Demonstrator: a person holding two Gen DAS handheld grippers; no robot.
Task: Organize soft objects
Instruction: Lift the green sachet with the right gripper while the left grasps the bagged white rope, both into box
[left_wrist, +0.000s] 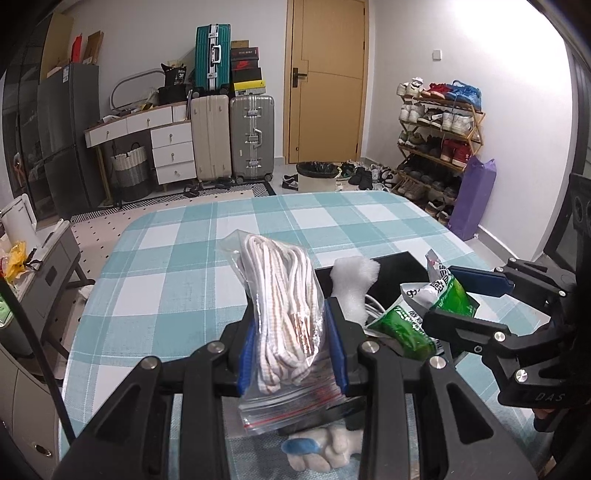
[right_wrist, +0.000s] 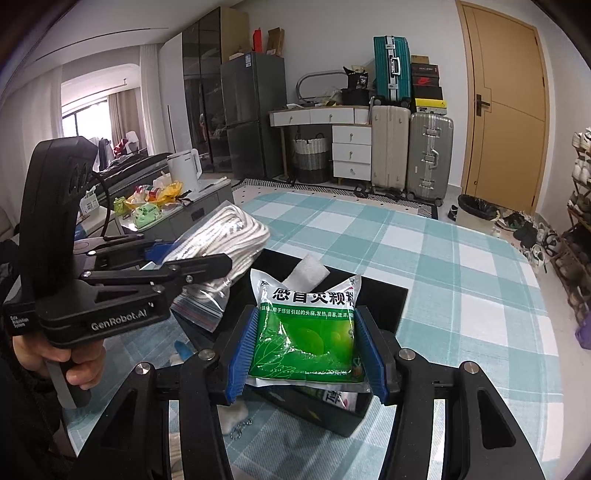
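Note:
My left gripper (left_wrist: 293, 343) is shut on a clear zip bag of white rope (left_wrist: 284, 295) and holds it above the near edge of a black box (left_wrist: 399, 273). It also shows in the right wrist view (right_wrist: 188, 260) with the rope bag (right_wrist: 221, 240). My right gripper (right_wrist: 306, 354) is shut on a green medicine packet (right_wrist: 306, 325) and holds it over the black box (right_wrist: 384, 299). The packet (left_wrist: 424, 314) and right gripper (left_wrist: 469, 299) show at the right of the left wrist view. A white foam piece (left_wrist: 354, 280) stands in the box.
A teal checked tablecloth (left_wrist: 221, 251) covers the table. A white plush toy with a blue part (left_wrist: 321, 450) lies by the box's near side. A side table with clutter (right_wrist: 166, 199) stands to the left. Suitcases, a shoe rack and a bin stand beyond.

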